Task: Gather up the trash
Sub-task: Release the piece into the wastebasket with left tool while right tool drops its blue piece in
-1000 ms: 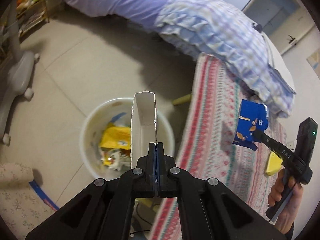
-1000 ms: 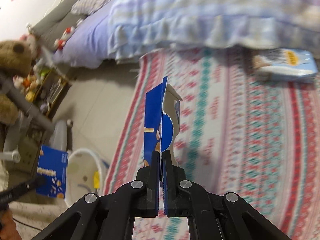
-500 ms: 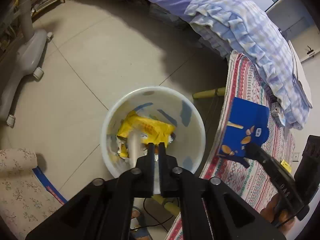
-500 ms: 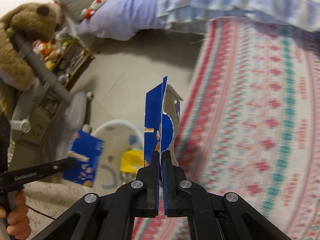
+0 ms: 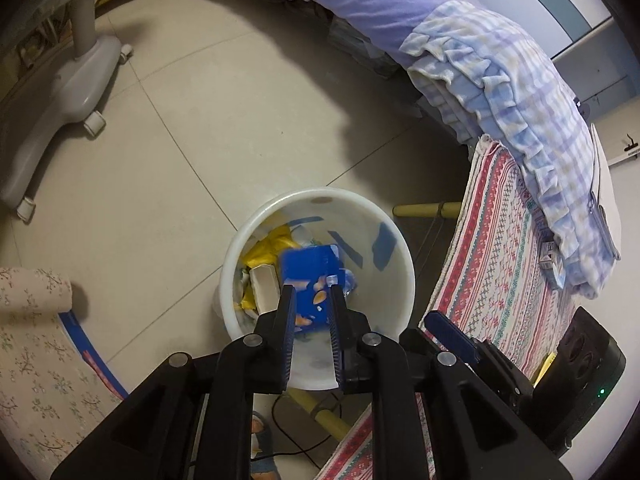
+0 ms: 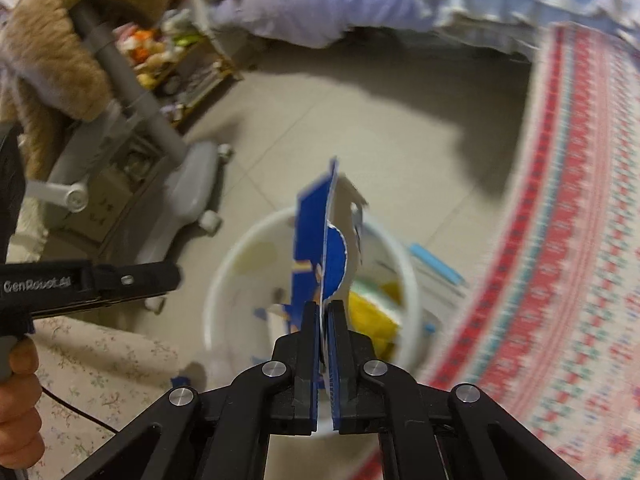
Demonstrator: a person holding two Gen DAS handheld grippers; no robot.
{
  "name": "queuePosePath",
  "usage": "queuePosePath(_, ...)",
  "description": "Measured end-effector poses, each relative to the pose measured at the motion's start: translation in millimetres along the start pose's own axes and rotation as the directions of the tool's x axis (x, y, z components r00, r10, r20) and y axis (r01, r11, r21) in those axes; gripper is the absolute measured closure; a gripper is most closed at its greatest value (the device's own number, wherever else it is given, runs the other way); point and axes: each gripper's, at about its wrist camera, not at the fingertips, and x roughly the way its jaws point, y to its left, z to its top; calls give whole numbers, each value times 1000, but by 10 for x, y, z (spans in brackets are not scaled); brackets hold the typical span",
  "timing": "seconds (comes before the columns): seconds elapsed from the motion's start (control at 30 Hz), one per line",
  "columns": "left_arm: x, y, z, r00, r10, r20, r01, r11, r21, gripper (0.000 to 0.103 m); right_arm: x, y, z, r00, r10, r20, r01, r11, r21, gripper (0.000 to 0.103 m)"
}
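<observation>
Dropping step, as I judge it: the right gripper [image 6: 324, 316] hovers over the white bin [image 6: 224, 280], jaws opening, the torn blue box [image 6: 320, 240] upright between its pads, rising toward twelve o'clock; next it need only part wider; the left gripper [image 5: 312, 300], opening and empty, frames a blue carton [image 5: 308, 276] lying in the bin

The white bin [image 5: 400, 280] stands open-topped on bare floor [image 5: 200, 128], hemmed by the striped mat [image 5: 520, 280] on one side, the floral cushion [image 5: 36, 344] opposite; the grey wheeled base [image 5: 60, 92] stands well apart
</observation>
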Motion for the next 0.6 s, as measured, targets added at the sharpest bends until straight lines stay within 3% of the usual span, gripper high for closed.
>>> queuePosePath(0.03, 0, -8, -5, 1000, 7, 0, -7, 1000, 3, 86, 32, 22, -16, 1000, -6, -15, 6, 1000, -6, 80)
queuePosePath(0.1, -7, -17, -9, 1000, 14, 1, -14, 1000, 4, 86, 74, 9, -49, 1000, -9, -28, 9, 1000, 4, 58)
queuePosePath(0.4, -170, -148, -125, 1000, 3, 10, -3, 1000, -29, 86, -260, -394, -67, 1000, -22, 0, 22, 992, 122, 58)
queuePosePath(0.6, -485, -247, -571, 997, 24, 67, -20, 998, -57, 86, -728, -554, -182, 999, -30, 27, 25, 987, 160, 58)
